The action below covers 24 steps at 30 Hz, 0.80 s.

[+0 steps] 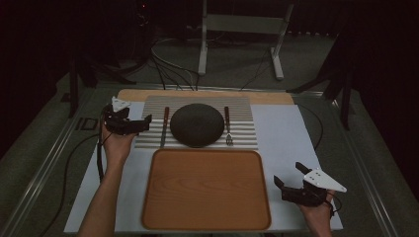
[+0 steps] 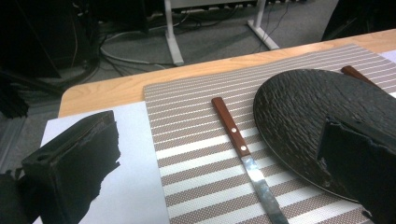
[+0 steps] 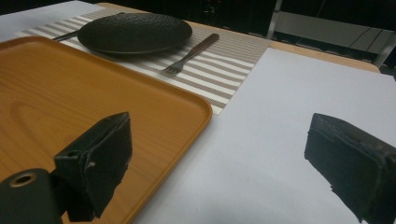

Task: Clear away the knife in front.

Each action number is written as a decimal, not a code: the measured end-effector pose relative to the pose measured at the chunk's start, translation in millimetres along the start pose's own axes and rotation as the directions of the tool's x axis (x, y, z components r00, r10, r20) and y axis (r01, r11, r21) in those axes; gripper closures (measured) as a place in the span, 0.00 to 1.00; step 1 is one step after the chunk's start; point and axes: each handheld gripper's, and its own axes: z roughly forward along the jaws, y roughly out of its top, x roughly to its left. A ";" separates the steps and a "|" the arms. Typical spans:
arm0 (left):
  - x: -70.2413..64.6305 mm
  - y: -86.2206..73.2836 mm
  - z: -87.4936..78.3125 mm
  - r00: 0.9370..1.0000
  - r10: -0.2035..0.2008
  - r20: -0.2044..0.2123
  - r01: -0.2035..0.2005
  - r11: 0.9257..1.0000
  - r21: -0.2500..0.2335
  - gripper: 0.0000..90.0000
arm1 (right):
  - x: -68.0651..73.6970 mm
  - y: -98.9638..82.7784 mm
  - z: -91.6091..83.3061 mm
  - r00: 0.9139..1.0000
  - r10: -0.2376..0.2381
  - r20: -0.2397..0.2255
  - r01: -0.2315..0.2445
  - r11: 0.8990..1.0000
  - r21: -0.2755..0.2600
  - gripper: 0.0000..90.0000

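Grippers wide apart, empty.

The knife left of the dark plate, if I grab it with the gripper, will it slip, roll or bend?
The knife lies flat on the striped placemat, so it probably won't roll. Its blade looks like polished metal, likely stiff but slippery; the riveted wooden handle seems the surer grip. Lying so low, it may slide when the jaws close.
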 end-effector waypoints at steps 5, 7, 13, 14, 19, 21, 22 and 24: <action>-2.0 2.0 8.6 1.000 0.004 -0.006 -0.003 1.000 0.020 0.00 | 0.6 0.0 0.1 1.000 -0.002 -0.003 0.002 1.000 0.003 0.08; -3.3 2.5 12.9 1.000 0.011 -0.008 -0.011 0.999 0.033 0.00 | 0.6 0.0 0.0 1.000 -0.002 -0.003 0.002 1.000 0.002 0.08; -5.8 0.3 23.5 1.000 0.006 -0.007 -0.006 0.999 0.053 0.00 | 0.0 -0.1 -0.4 1.000 -0.001 -0.002 0.001 1.000 0.001 0.08; -6.7 -0.7 25.9 1.000 0.011 -0.009 -0.011 0.998 0.063 0.00 | 0.0 -0.1 -0.5 1.000 -0.001 -0.002 0.001 1.000 0.002 0.08; -8.6 -2.3 33.6 1.000 0.010 -0.013 -0.009 0.997 0.082 0.00 | 0.1 -0.3 -0.5 1.000 -0.001 -0.004 0.001 1.000 0.004 0.08; -8.2 -2.9 36.6 1.000 0.001 -0.017 0.001 0.996 0.085 0.00 | 0.1 -0.3 -0.5 1.000 -0.001 -0.004 0.001 1.000 0.004 0.08; -8.1 -3.1 37.9 1.000 -0.003 -0.018 0.005 0.996 0.085 0.00 | 0.1 -0.3 -0.5 1.000 -0.001 -0.004 0.001 1.000 0.004 0.08; -7.8 -4.0 41.5 1.000 -0.010 -0.019 0.011 0.996 0.090 0.00 | 0.1 -0.4 -0.6 1.000 0.000 -0.003 0.000 1.000 0.005 0.08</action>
